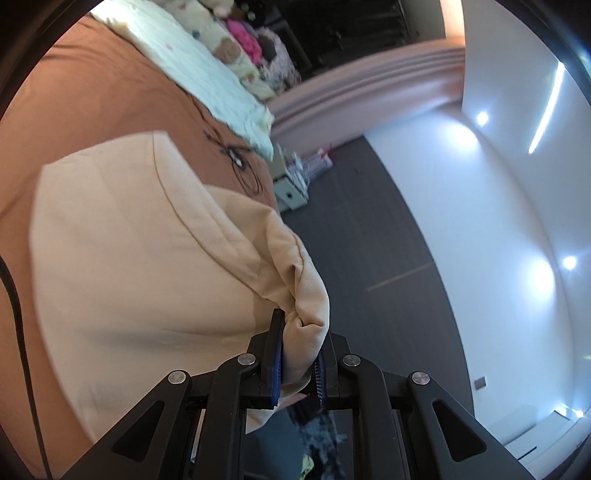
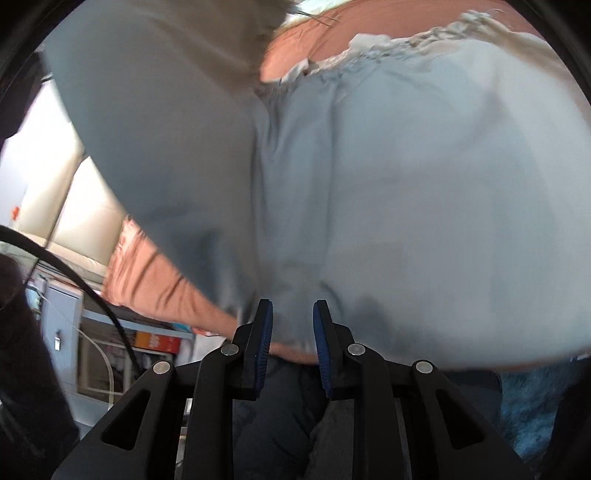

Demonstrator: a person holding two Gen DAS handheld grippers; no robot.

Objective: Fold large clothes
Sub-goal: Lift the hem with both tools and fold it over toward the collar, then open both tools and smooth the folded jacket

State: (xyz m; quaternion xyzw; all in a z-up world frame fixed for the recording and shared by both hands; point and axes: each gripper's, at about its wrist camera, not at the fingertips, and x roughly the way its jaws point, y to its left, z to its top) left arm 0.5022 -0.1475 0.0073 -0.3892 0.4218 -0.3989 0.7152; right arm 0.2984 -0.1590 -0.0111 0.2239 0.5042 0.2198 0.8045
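Note:
A large cream garment (image 1: 129, 240) lies spread on a brown-orange bedsheet (image 1: 74, 92). My left gripper (image 1: 301, 332) is shut on a bunched fold of it at the bed's edge and holds that fold up off the sheet. In the right wrist view the same pale cloth (image 2: 406, 184) looks greyish and blurred and fills most of the frame over the orange sheet (image 2: 155, 273). My right gripper (image 2: 293, 306) points down at the cloth's near hem. Its jaws stand a little apart with the hem lying between the blue pads (image 2: 266, 332), which do not press on it.
A pale green quilt (image 1: 207, 74) and plush toys (image 1: 240, 27) lie at the far end of the bed. Dark floor (image 1: 369, 229) and a white wall (image 1: 498, 221) lie beyond the bed's edge. A black cable (image 2: 92, 288) and a low shelf (image 2: 110, 350) are at the right gripper's left.

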